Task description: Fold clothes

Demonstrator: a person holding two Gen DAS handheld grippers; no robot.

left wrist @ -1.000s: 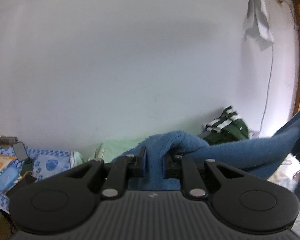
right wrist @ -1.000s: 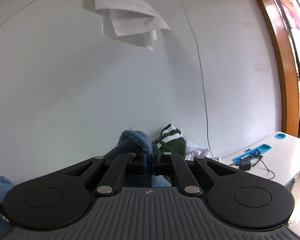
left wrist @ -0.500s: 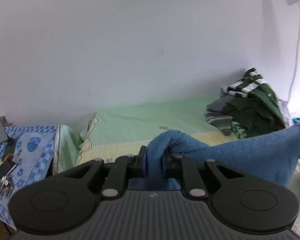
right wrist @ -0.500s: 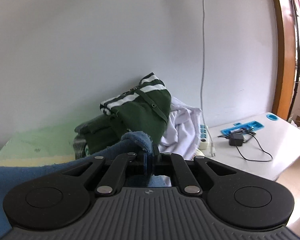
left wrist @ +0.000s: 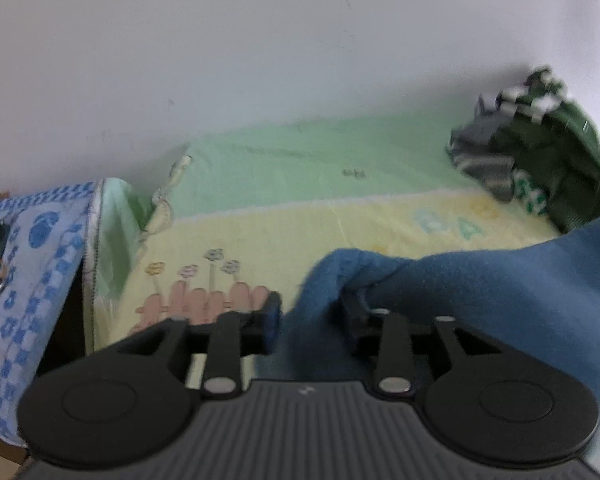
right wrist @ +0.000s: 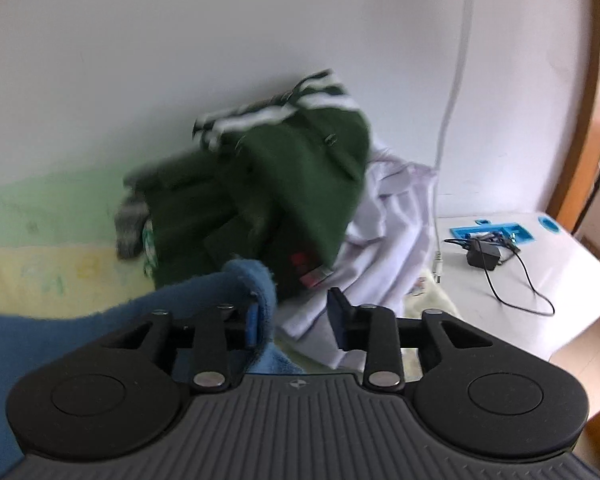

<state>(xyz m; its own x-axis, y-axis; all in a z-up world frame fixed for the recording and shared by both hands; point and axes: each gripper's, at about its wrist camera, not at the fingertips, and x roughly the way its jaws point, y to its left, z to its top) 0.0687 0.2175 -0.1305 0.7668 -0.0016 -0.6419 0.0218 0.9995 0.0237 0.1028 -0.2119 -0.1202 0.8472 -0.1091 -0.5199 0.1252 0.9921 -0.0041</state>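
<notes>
A clothes pile (right wrist: 260, 200) sits at the bed's (left wrist: 300, 216) back right corner, against the wall (left wrist: 260, 48). A charger (right wrist: 483, 257) lies on the desk (right wrist: 560, 280) to its right.

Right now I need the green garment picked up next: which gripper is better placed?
Right. The right gripper is open, with the green garment directly ahead; from the left gripper it lies far off to the side.
</notes>
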